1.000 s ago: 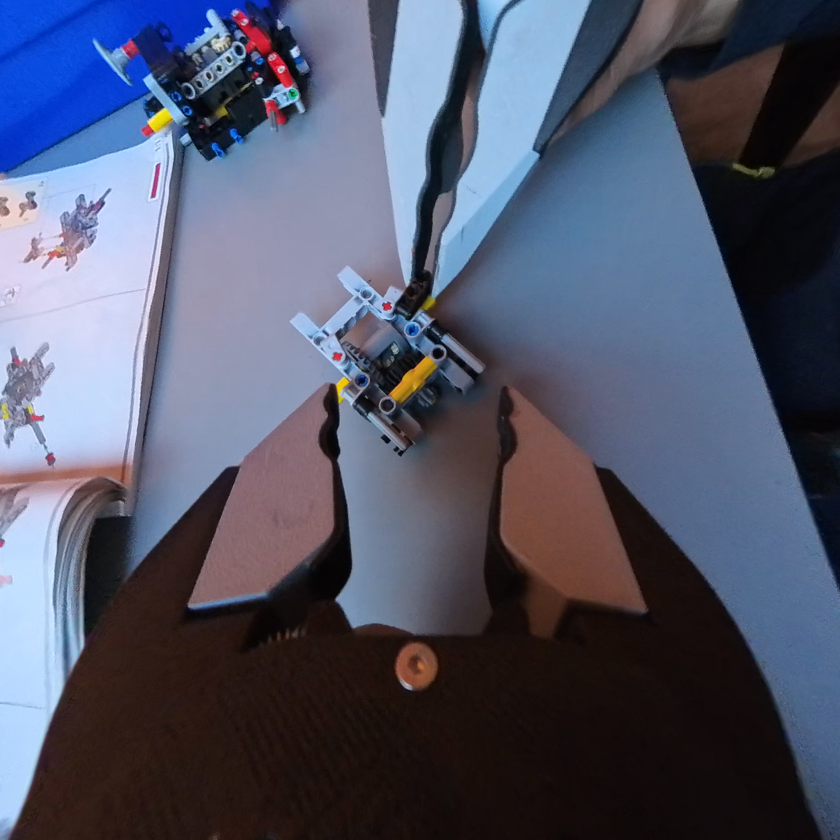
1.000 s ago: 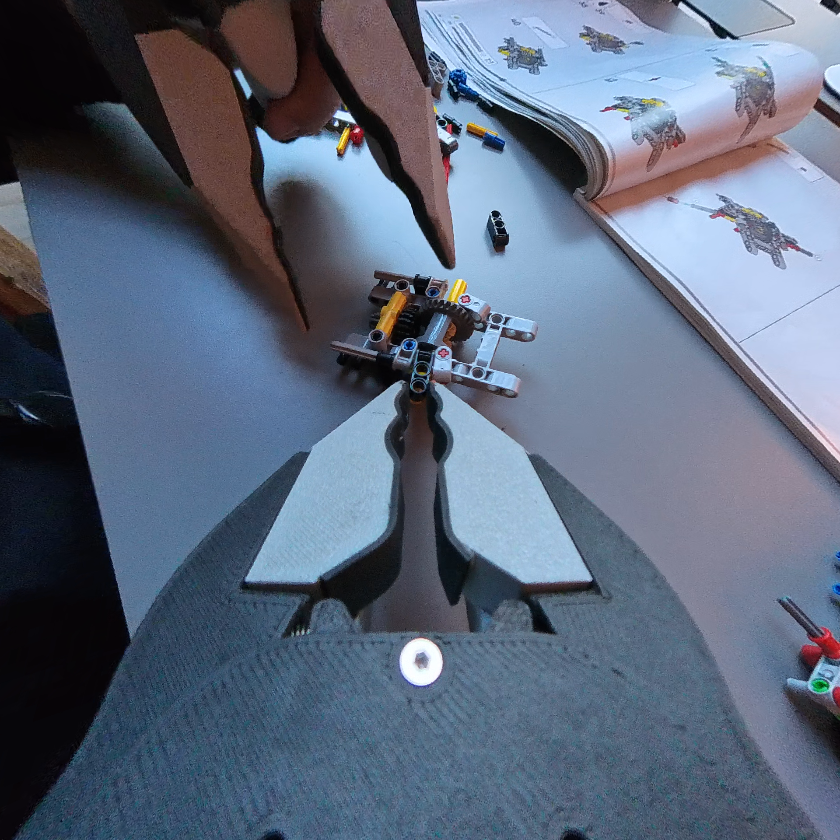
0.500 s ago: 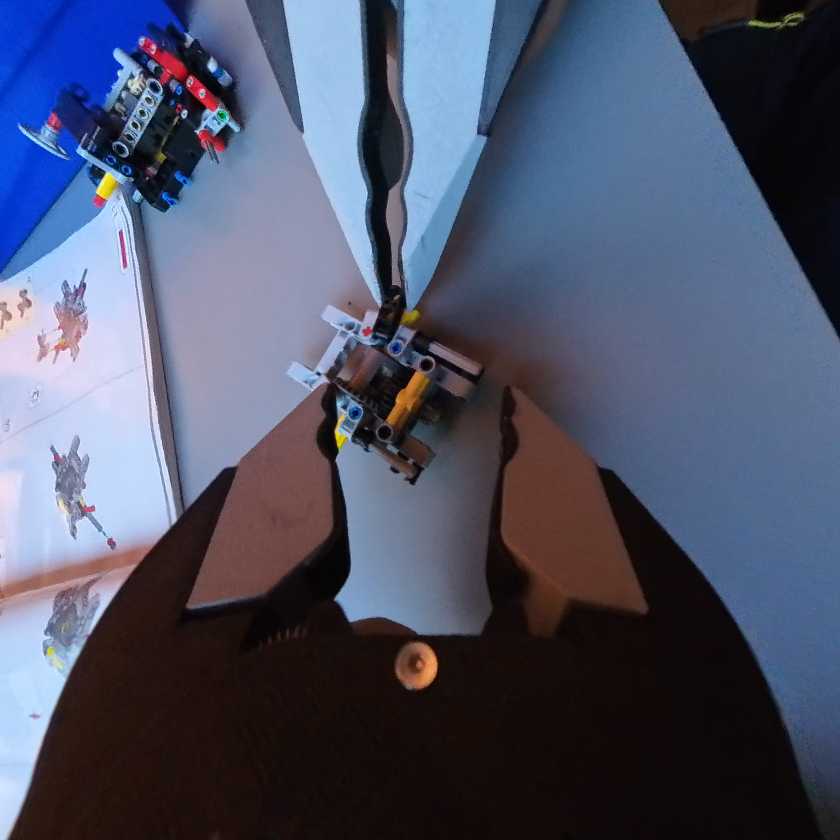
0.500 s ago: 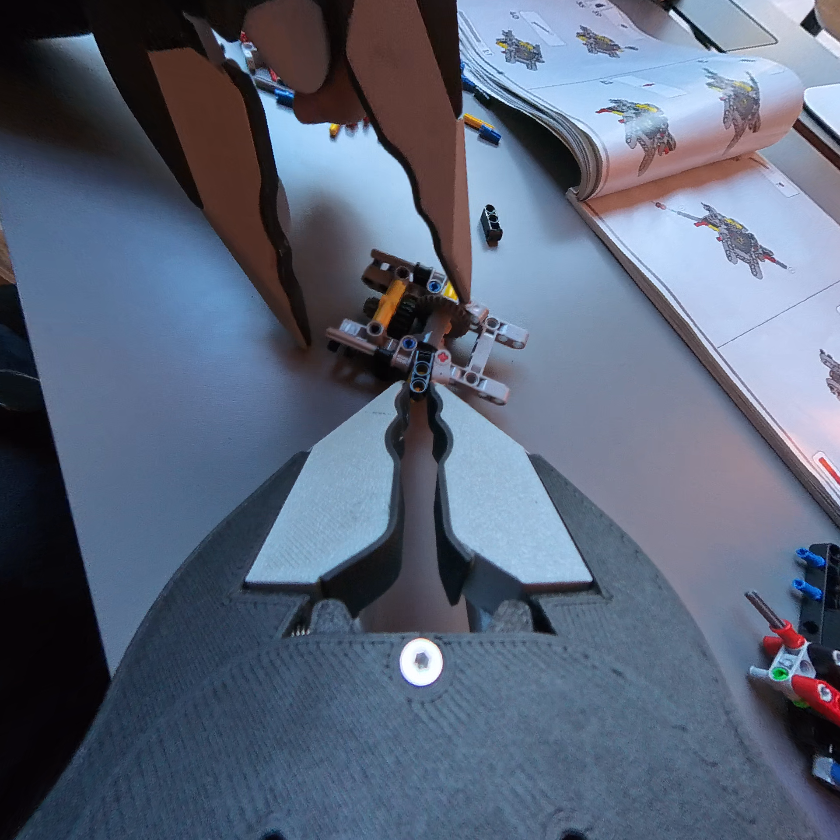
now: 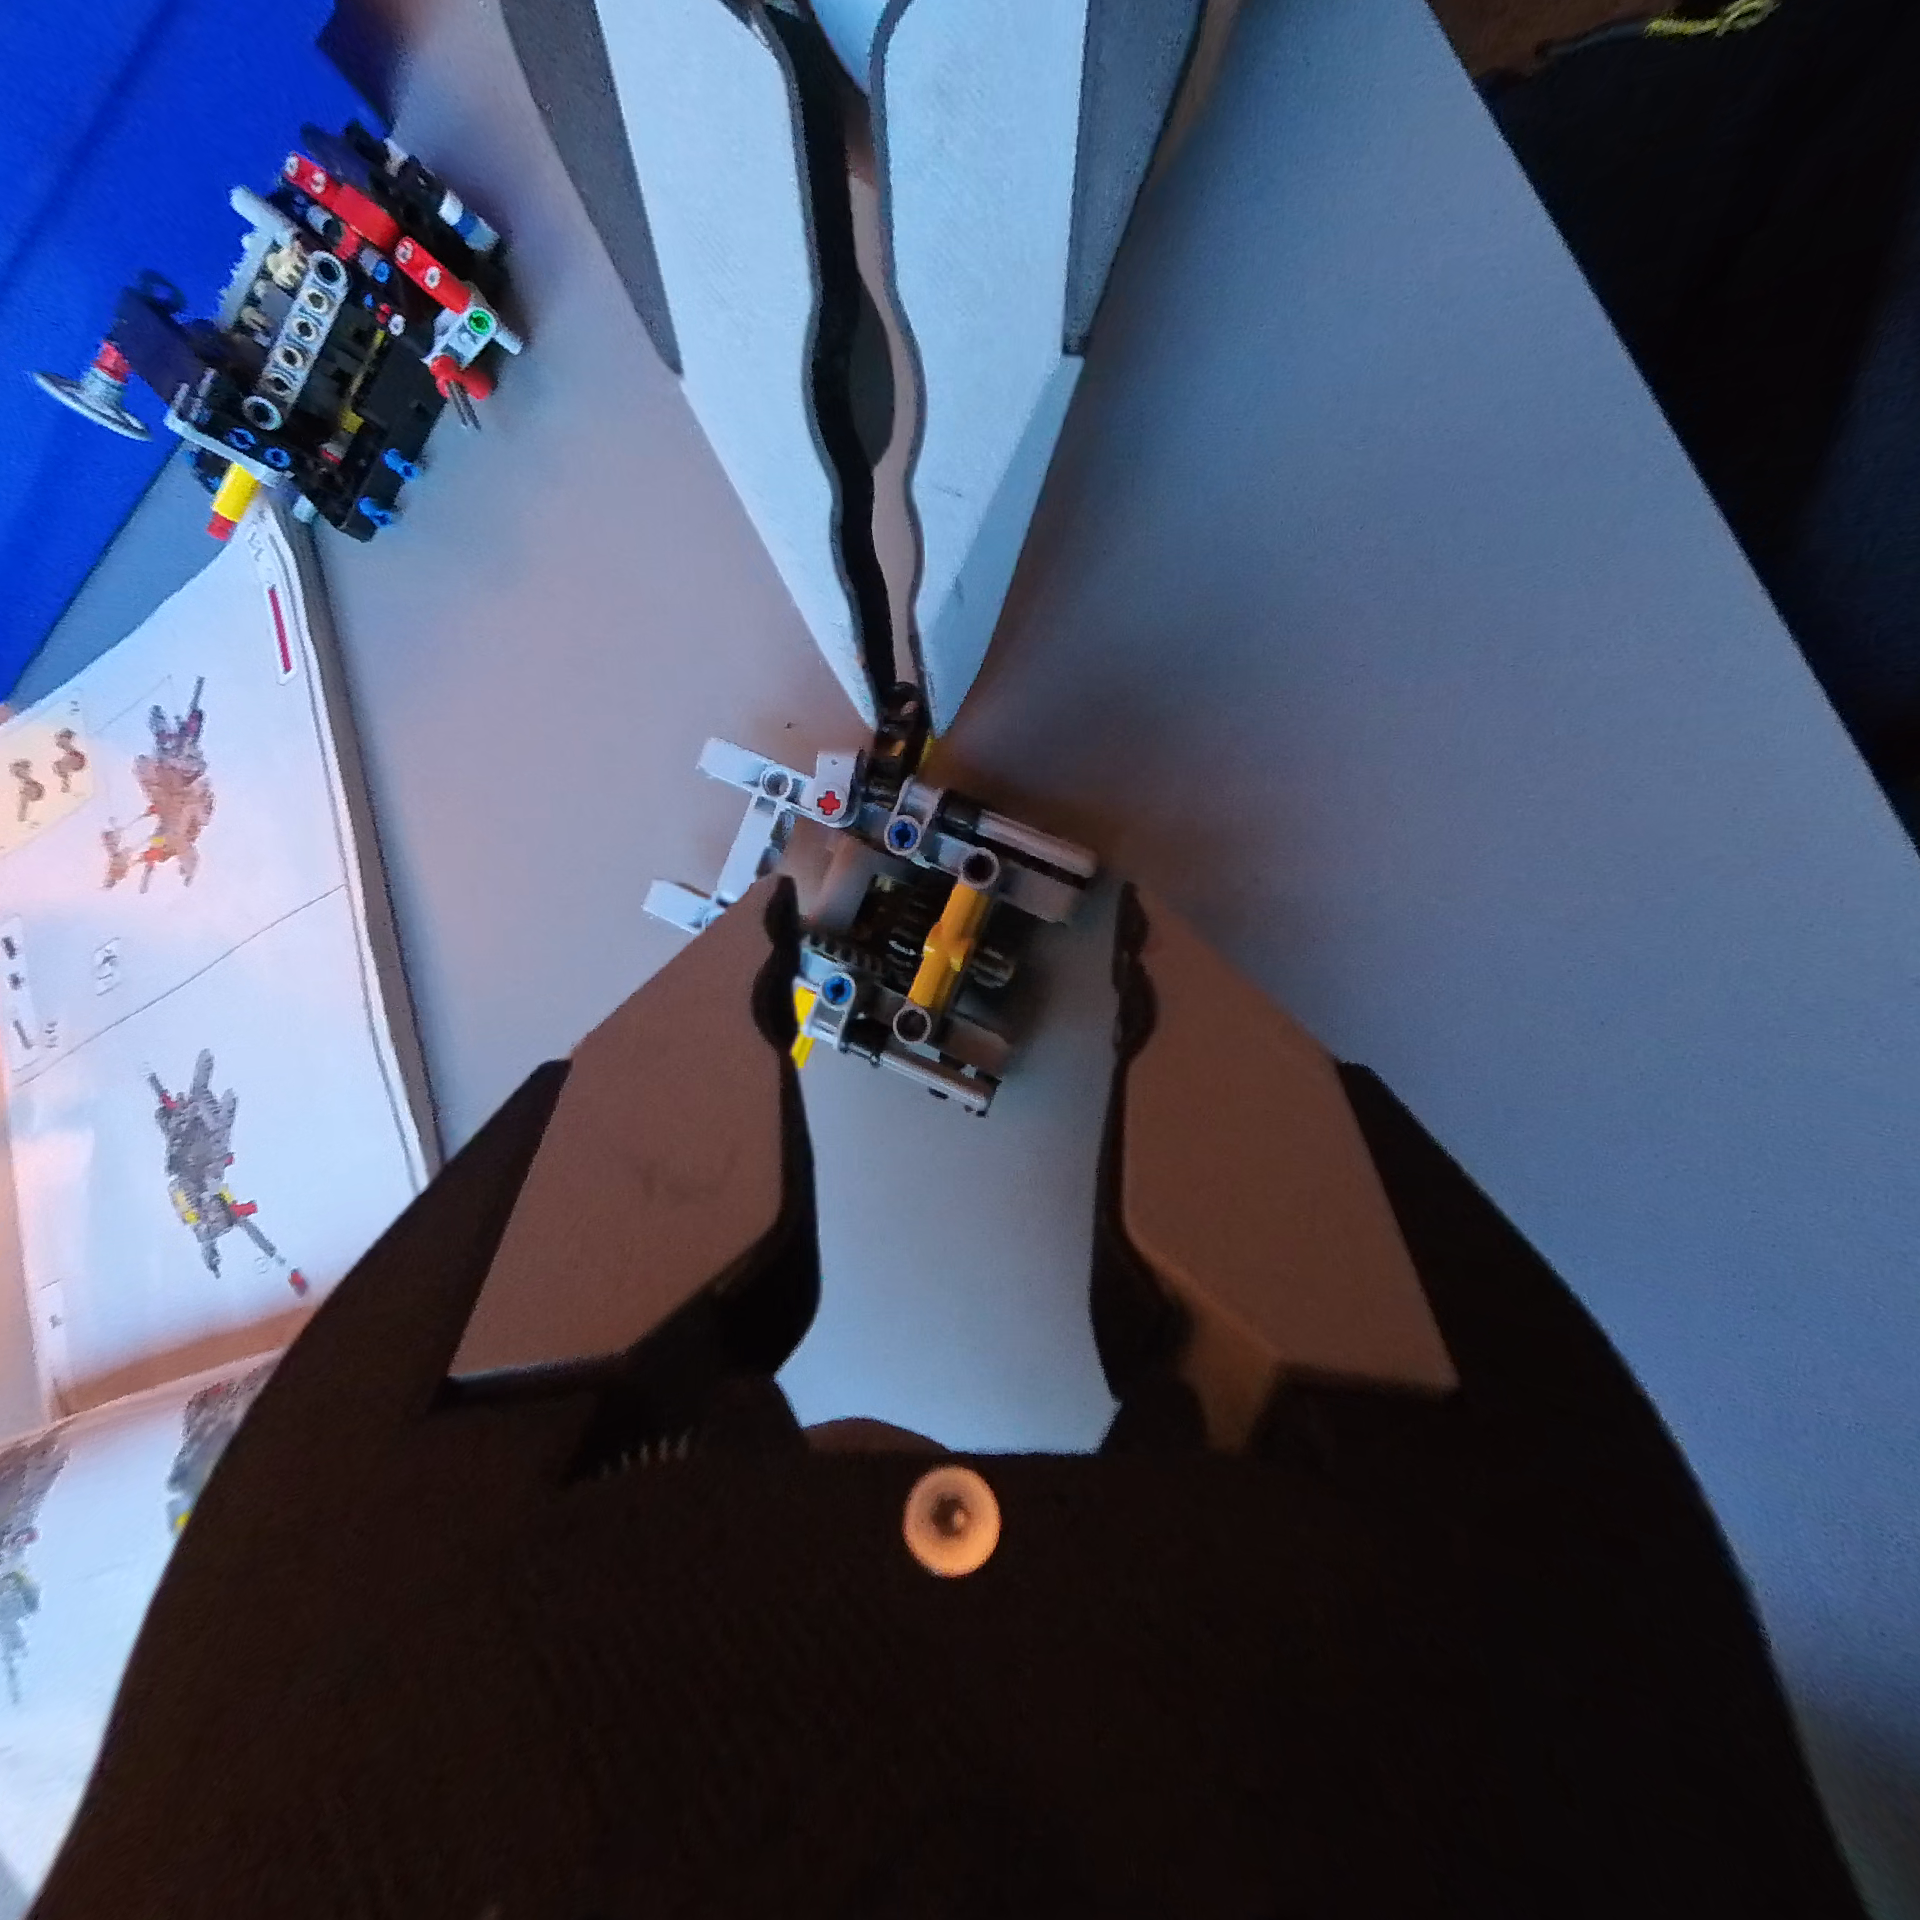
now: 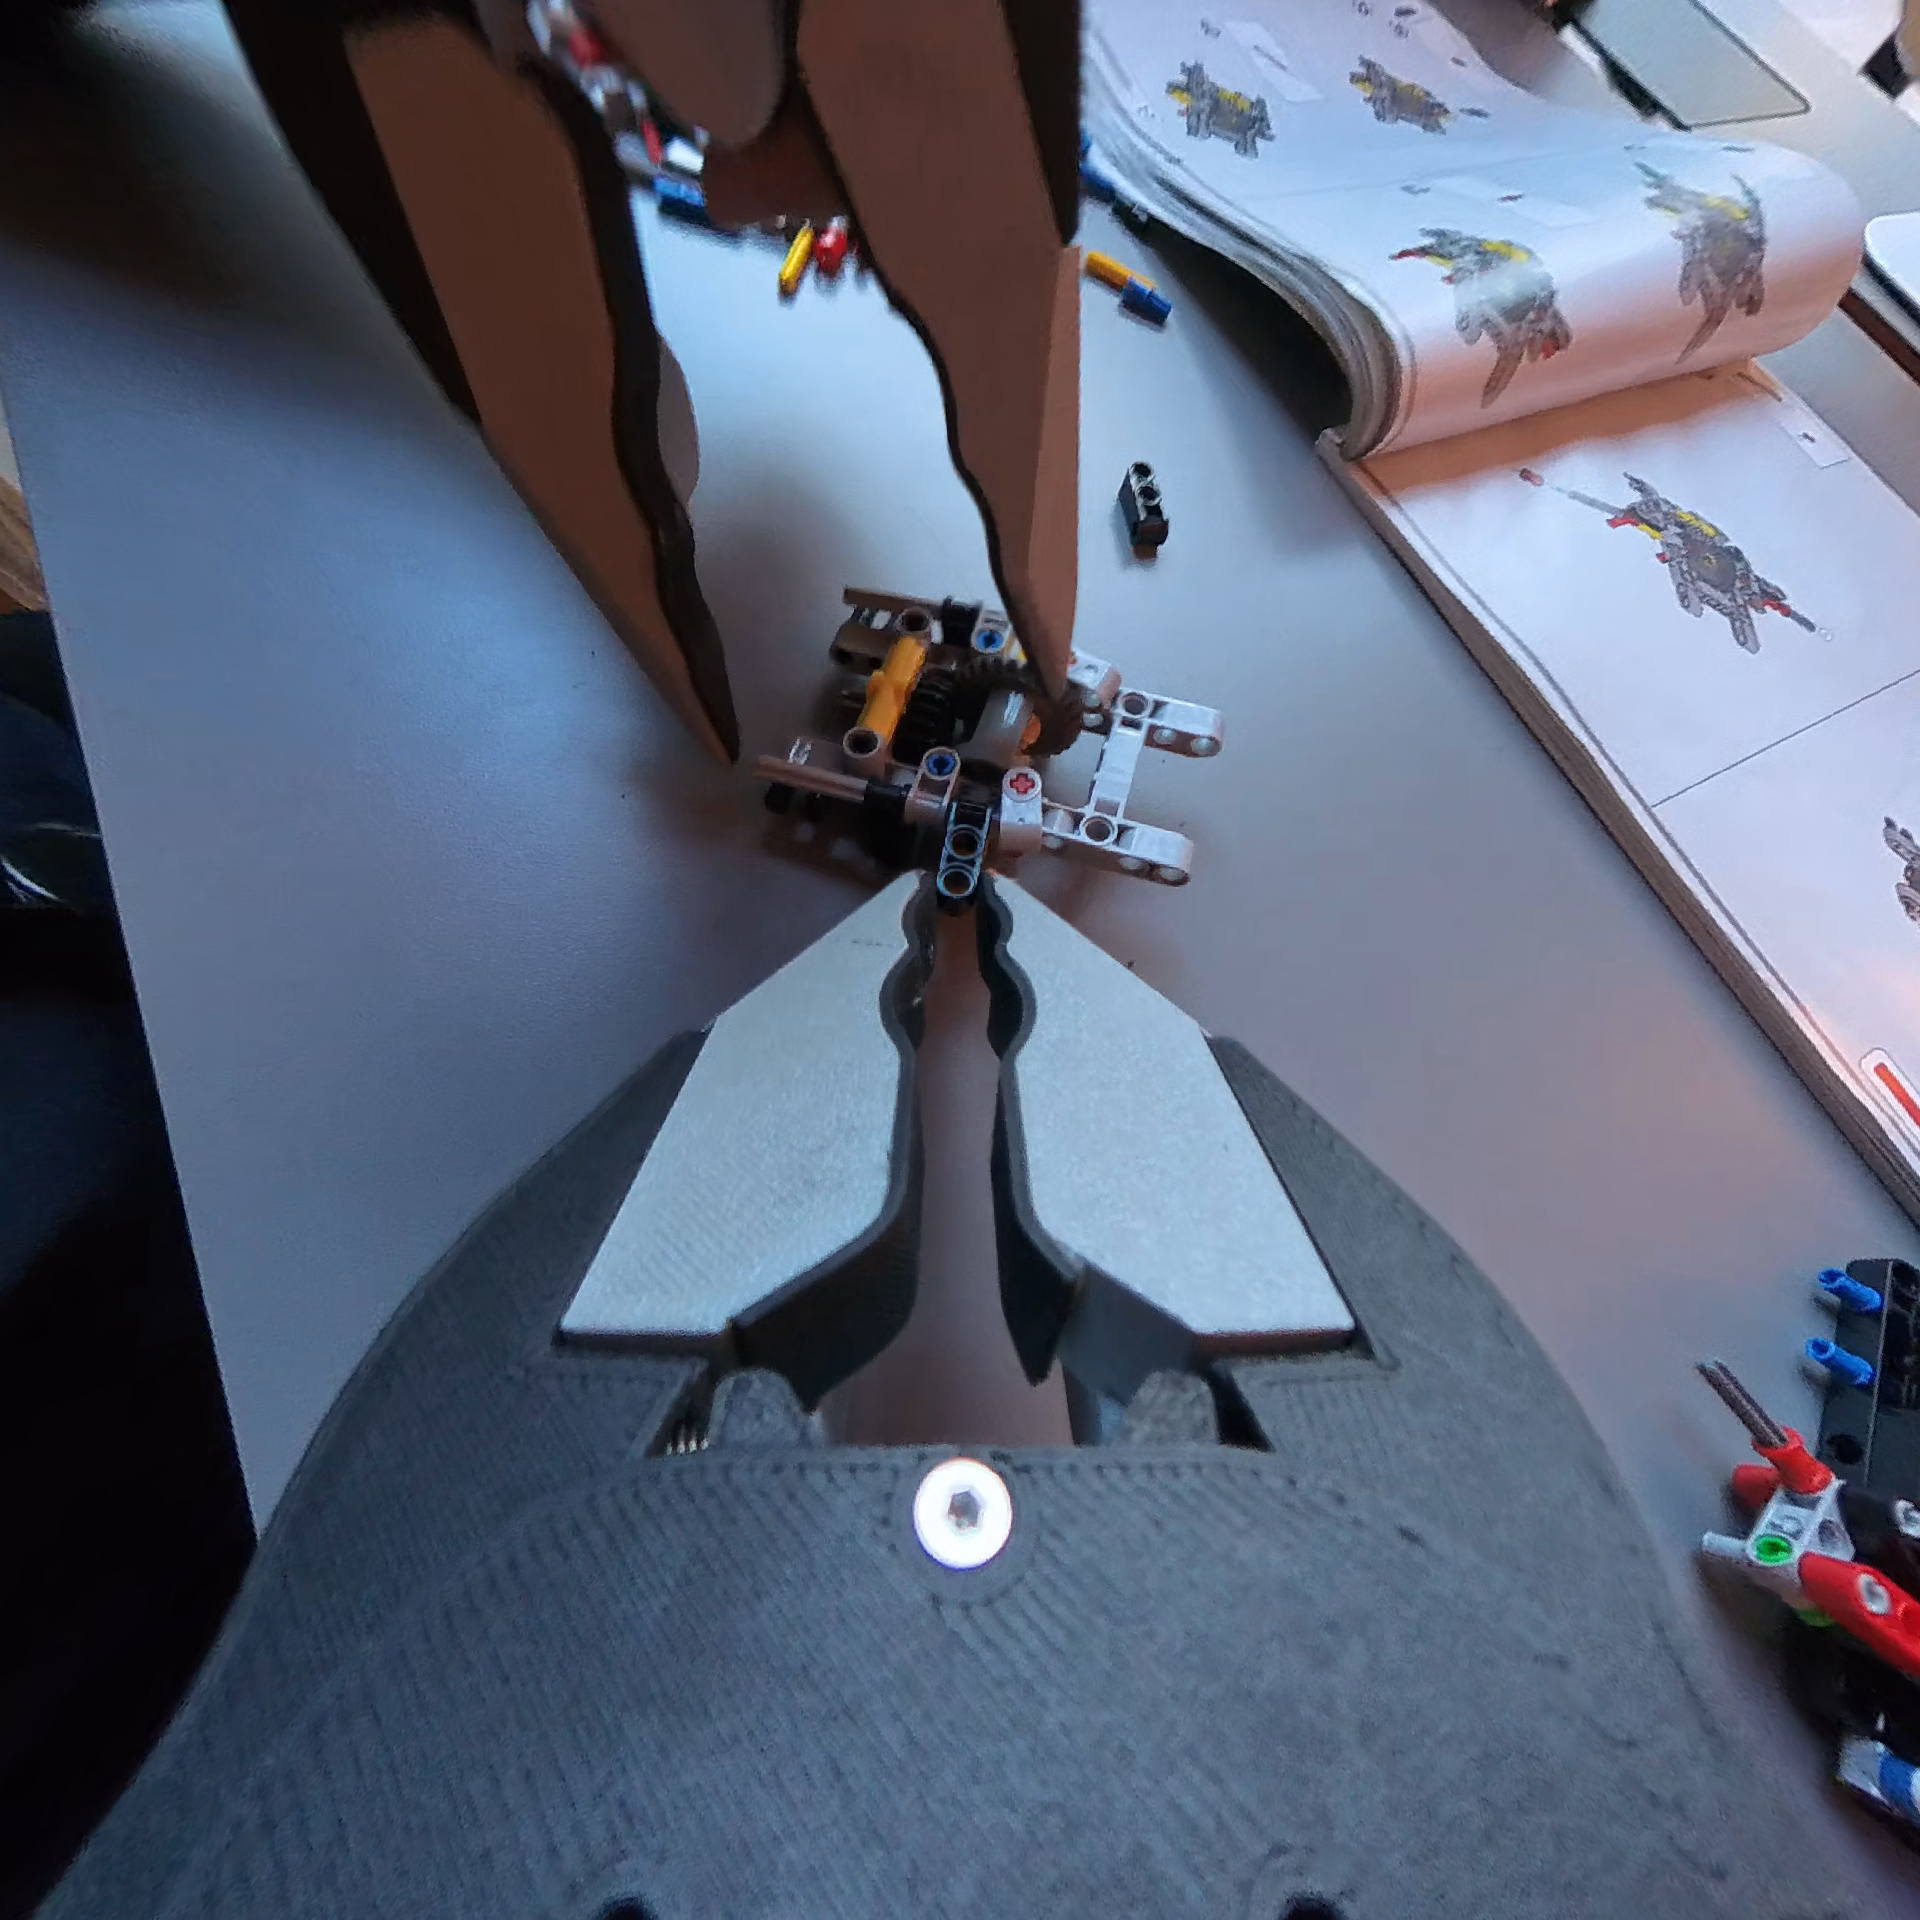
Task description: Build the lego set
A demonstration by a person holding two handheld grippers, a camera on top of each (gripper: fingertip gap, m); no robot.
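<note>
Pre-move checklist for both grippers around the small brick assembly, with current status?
1. Right gripper shut on the black connector at the assembly's edge: ok.
2. Left gripper open, straddling the assembly: ok.
3. Left fingers pressing the assembly on both sides: not ok; the right finger stands clear of it, contact at the other cannot tell.
4. Assembly resting on the table: ok.
5. Booklet and loose black piece clear of both grippers: ok.
6. Connector seated in the assembly: cannot tell.
</note>
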